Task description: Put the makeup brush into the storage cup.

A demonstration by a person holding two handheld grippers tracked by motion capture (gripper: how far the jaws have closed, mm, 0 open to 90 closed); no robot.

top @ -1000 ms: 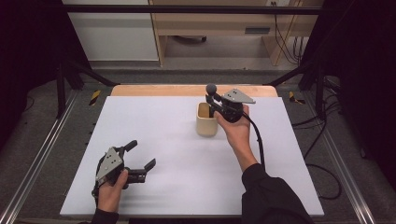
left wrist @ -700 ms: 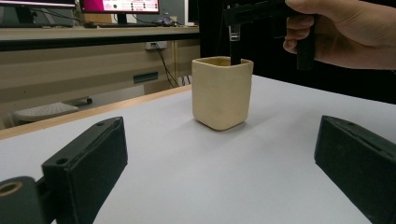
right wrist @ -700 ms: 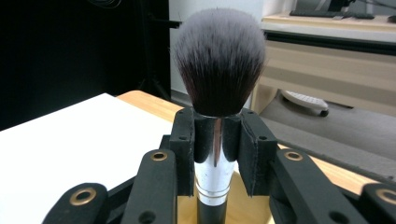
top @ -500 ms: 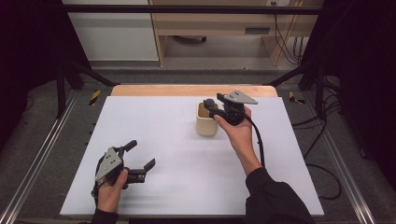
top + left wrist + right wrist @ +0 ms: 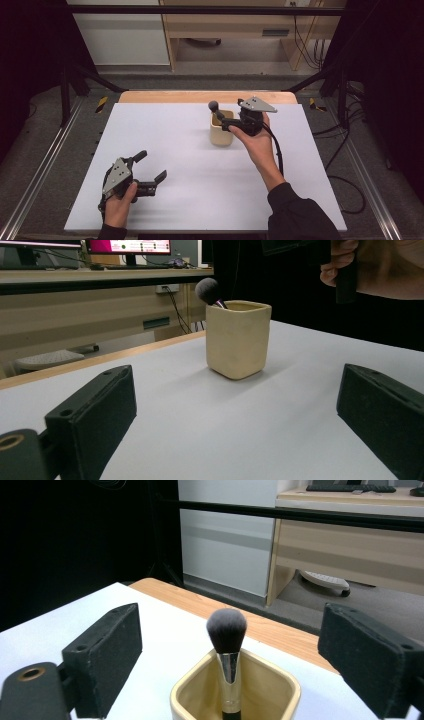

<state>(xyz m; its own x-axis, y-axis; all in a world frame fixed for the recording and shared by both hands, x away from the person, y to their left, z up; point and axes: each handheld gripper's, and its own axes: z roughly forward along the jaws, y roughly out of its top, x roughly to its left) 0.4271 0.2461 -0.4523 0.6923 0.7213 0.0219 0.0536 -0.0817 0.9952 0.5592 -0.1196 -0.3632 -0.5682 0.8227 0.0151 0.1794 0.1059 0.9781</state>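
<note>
- In the high view we see the right gripper (image 5: 223, 118) just right of centre in the frame, held above the rim of a cream cup (image 5: 221, 134) that stands on the white table (image 5: 200, 200).
- A makeup brush (image 5: 215, 108) stands in the cup, its dark bristle head up; in this view its handle is hidden by the cup wall and the gripper body.
- Our right gripper's jaws have just been opening; in the right gripper view (image 5: 229, 660) they stand wide apart on either side of the brush (image 5: 227, 645) without touching it, so the brush is released.
- The bottom edge of the right gripper view cuts off the cup (image 5: 236, 692), so we cannot see its base or the lower end of the brush handle.
- Our left gripper (image 5: 150, 172) rests at the lower left of the high view, well apart from the cup, jaws spread and holding nothing.
- In the left gripper view (image 5: 235, 415) both jaws are cut off by the frame's bottom edge; the cup (image 5: 237, 337) stands upper centre with the brush head (image 5: 207, 290) leaning out over its left rim.
- At the upper right of that view, the right hand (image 5: 380, 267) is cropped by the top edge, and what it grips is too dark for us to make out.
</note>
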